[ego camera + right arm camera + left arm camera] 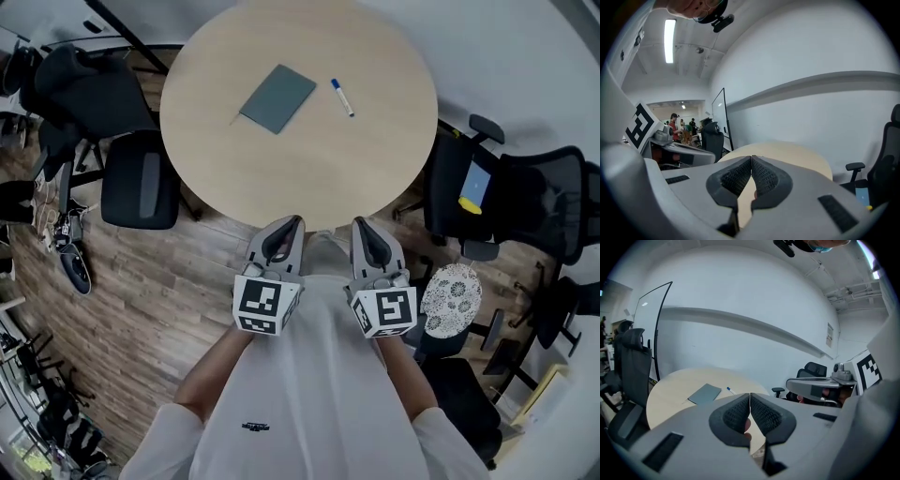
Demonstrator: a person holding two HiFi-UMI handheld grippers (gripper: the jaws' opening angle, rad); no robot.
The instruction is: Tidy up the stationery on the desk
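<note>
Both the left gripper [285,225] and the right gripper [367,227] have jaws closed on nothing (tips touching), at the surface's [300,178] near edge, well short of the notebook [277,97] and pen [342,97].

White short-sleeved shirt [314,398], small dark logo [255,427]

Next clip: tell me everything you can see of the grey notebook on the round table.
The notebook is a thin, rectangular, closed book with a plain matte slate-grey cover. It lies flat on the round light-wood table, turned at an angle, on its far half. A thin strand, perhaps a ribbon, sticks out at one corner. The pen lies apart, to its right in the head view. Only the table touches it.
</note>
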